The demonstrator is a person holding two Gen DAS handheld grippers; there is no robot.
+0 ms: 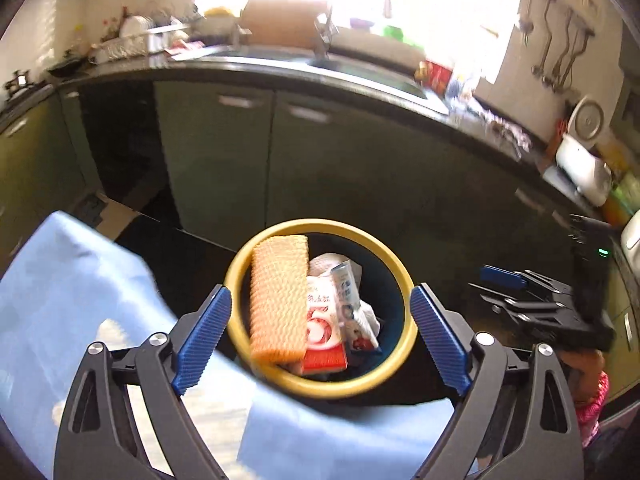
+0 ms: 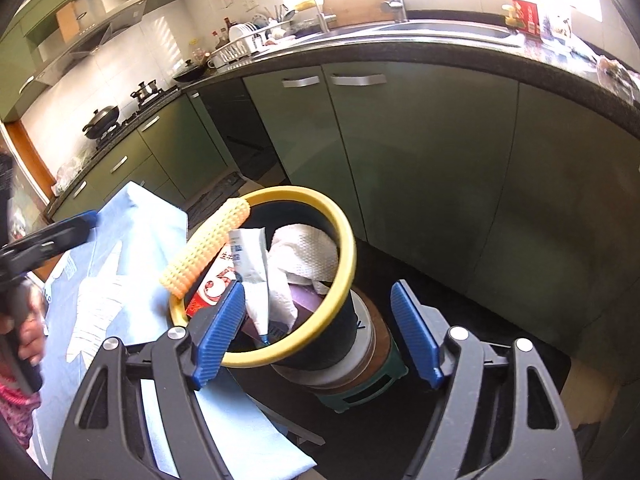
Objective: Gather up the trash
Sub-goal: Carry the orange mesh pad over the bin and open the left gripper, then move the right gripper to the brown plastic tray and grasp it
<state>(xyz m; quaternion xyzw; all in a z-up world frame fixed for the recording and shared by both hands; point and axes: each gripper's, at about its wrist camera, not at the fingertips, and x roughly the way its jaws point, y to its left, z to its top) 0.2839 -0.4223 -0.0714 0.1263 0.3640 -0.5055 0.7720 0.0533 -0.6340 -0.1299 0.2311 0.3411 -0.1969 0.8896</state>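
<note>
A dark trash bin with a yellow rim (image 1: 394, 268) (image 2: 347, 248) stands beside a table with a light blue cloth (image 1: 60, 280) (image 2: 132, 264). It holds an orange sponge (image 1: 278, 296) (image 2: 206, 252) leaning on the rim, a red carton (image 1: 322, 332) (image 2: 212, 286), a white and blue wrapper (image 1: 352, 300) (image 2: 252, 264) and crumpled paper towel (image 2: 304, 258). My left gripper (image 1: 320, 336) is open and empty above the bin. My right gripper (image 2: 318, 332) is open and empty, just in front of the bin. The right gripper also shows in the left wrist view (image 1: 516, 300).
The bin sits on a stack of round tins and a green stool (image 2: 360, 384). Green kitchen cabinets (image 2: 420, 152) and a dark counter with a sink (image 2: 440, 30) curve behind. A stove with a wok (image 2: 102, 122) is at the left. The floor is dark.
</note>
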